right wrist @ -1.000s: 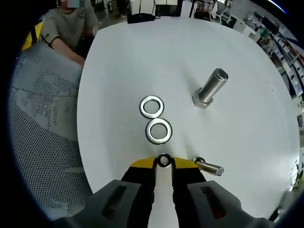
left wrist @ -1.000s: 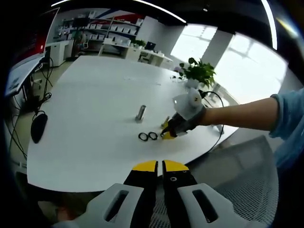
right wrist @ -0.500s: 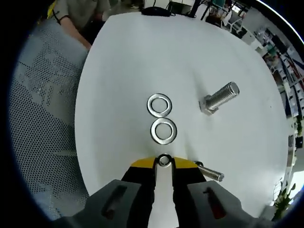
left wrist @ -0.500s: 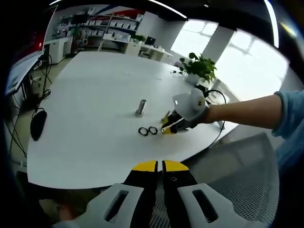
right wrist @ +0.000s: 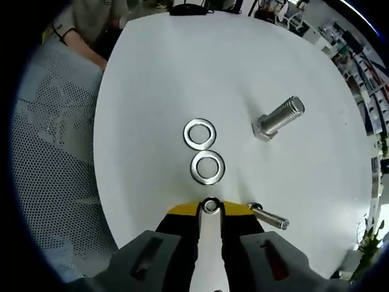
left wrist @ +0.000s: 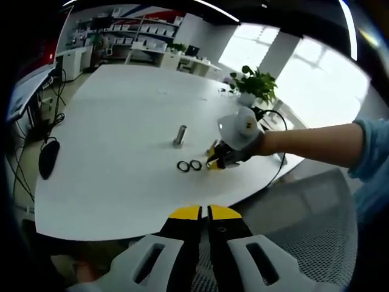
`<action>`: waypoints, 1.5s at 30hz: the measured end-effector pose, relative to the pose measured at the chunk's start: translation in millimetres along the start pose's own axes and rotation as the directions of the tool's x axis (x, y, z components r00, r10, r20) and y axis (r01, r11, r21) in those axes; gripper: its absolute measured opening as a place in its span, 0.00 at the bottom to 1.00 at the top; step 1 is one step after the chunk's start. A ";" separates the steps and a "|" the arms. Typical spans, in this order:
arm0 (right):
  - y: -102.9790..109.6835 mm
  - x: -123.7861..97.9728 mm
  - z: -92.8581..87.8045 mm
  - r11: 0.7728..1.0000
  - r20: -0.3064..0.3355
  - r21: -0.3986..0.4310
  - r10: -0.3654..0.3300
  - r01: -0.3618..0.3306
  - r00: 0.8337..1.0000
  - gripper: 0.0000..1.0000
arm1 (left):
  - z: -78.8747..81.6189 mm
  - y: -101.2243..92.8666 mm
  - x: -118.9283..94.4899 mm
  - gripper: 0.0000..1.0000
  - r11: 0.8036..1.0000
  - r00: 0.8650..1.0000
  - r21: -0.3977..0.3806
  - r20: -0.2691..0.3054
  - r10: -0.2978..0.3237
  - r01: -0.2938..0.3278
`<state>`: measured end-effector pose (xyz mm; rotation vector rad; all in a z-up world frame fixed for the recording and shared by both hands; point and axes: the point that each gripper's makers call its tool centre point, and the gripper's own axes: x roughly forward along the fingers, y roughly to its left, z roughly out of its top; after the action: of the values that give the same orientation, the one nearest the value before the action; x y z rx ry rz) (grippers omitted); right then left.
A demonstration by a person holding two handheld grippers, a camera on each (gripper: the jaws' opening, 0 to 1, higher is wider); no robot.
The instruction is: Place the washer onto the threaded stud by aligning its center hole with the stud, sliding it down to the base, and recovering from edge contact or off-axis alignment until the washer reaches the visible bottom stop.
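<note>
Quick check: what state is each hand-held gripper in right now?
Left hand-held gripper: closed, holding nothing.
Right hand-held gripper: closed on a small washer.

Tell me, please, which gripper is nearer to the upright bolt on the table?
The right gripper: it hovers over the table close beside the upright bolt. The left gripper hangs back past the table edge.

In the right gripper view, two flat washers lie touching on the worktop (right wrist: 152,91) — the nearer washer (right wrist: 206,167) just ahead of the right claw (right wrist: 210,207), the farther washer (right wrist: 200,134) behind it. The threaded stud (right wrist: 278,118) stands to their right, well apart. A small bolt (right wrist: 267,217) lies just right of the claw tips, which pinch a small ring (right wrist: 210,205).
</note>
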<state>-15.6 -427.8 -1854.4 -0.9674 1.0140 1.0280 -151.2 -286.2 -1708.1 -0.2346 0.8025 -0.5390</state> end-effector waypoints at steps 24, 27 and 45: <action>0.0 1.4 0.7 1.000 -0.053 -0.005 -0.009 0.009 0.999 0.15 | 1.0 -0.2 -0.1 0.01 1.000 1.000 0.003 0.006 -0.003 0.003; -0.5 1.4 0.6 1.000 -0.056 0.026 0.009 -0.008 0.998 0.15 | 1.2 -0.4 0.0 0.01 1.000 1.000 0.005 0.007 -0.006 0.006; 0.3 2.3 0.8 0.999 -0.060 0.039 0.032 -0.030 0.998 0.15 | 3.7 0.1 0.2 0.01 1.000 1.000 -0.003 0.017 -0.012 0.012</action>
<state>-15.2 -426.5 -1856.4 -0.9585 1.0980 1.0067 -148.3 -286.3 -1705.7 -0.2472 0.7864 -0.5467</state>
